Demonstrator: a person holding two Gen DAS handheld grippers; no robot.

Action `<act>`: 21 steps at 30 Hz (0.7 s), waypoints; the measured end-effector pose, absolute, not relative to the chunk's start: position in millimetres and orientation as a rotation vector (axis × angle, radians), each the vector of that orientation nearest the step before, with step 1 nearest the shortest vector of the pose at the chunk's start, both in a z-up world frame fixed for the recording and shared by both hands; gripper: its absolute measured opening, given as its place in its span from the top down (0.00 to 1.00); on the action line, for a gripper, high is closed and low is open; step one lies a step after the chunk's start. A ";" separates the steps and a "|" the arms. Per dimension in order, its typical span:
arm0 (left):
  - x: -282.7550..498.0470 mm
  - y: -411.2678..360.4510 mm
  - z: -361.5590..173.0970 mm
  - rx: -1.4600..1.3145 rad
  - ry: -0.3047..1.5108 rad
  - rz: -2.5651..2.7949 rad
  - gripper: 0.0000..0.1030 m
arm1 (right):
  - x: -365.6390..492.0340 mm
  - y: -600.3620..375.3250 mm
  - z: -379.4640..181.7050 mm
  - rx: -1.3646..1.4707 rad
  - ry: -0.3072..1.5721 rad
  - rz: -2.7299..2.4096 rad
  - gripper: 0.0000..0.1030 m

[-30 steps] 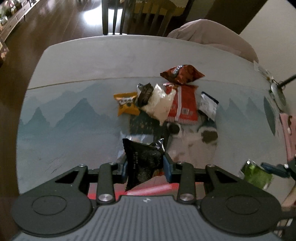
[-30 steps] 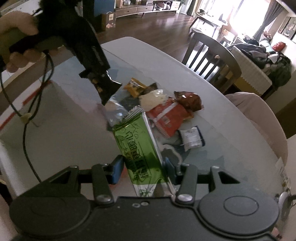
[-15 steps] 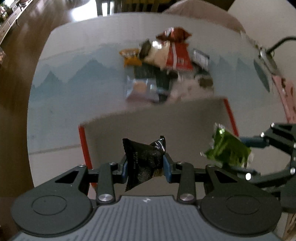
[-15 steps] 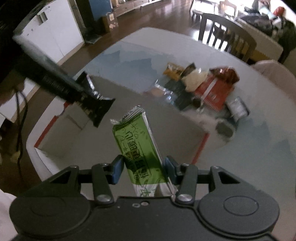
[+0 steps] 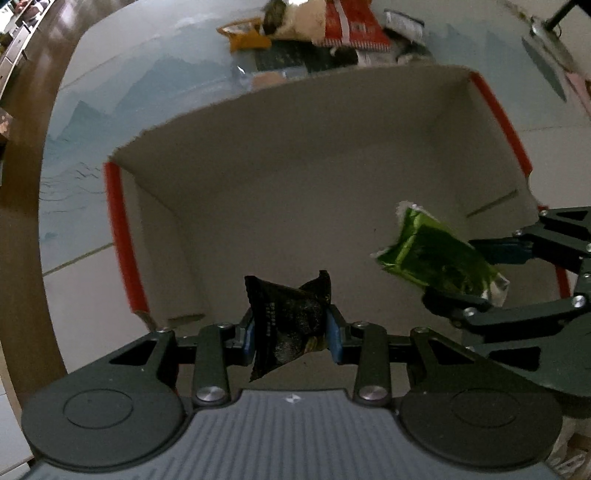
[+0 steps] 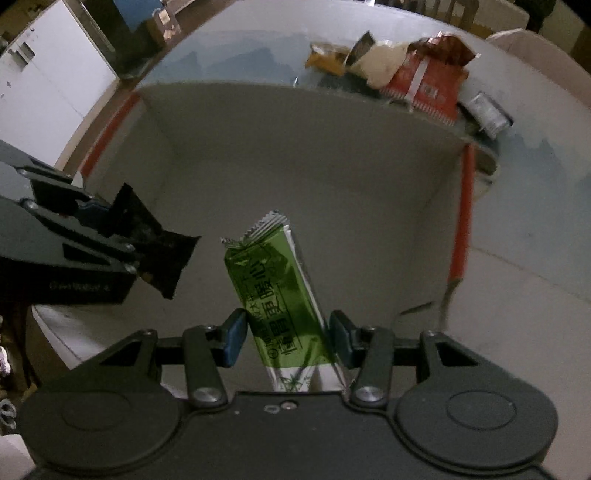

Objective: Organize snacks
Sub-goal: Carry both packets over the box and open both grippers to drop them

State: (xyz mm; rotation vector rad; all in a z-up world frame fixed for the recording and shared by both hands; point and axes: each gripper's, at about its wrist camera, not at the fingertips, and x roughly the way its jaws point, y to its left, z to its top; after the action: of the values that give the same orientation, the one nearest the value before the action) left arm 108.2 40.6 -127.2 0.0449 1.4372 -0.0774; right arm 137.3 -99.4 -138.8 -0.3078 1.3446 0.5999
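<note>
Both poised over the open red-edged cardboard box (image 5: 295, 155): left hand-held gripper (image 5: 291, 334) clamped on crumpled black foil snack packet (image 5: 288, 325), right hand-held gripper (image 6: 288, 338) clamped on green foil snack bar (image 6: 280, 295). Best lowered well inside before opening, packets kept apart.

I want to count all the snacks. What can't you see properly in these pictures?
- Snack pile, left wrist view: cut off by the top edge, and its near part hidden behind the box wall.
- Box floor nearest the cameras: hidden by the left gripper and right gripper.
- Black packet: writing too dark and small to read.
- Green packet, left wrist view: blurred.
</note>
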 end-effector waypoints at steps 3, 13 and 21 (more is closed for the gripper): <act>107.5 38.3 -136.8 0.050 1.463 -0.082 0.65 | 135.1 -95.3 -150.4 -0.331 1.356 0.591 0.53; 110.3 38.7 -161.2 0.037 1.514 -0.082 0.64 | 135.0 -87.9 -169.0 -0.390 1.384 0.564 0.53; 114.9 37.8 -162.1 0.017 1.513 -0.093 0.63 | 134.2 -86.5 -175.0 -0.377 1.406 0.557 0.52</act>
State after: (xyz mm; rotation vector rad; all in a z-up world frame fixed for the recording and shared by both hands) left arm 114.9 37.8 -162.1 0.0166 1.5130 -0.0925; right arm 134.2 -86.5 -175.0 -0.3772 1.4062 0.5567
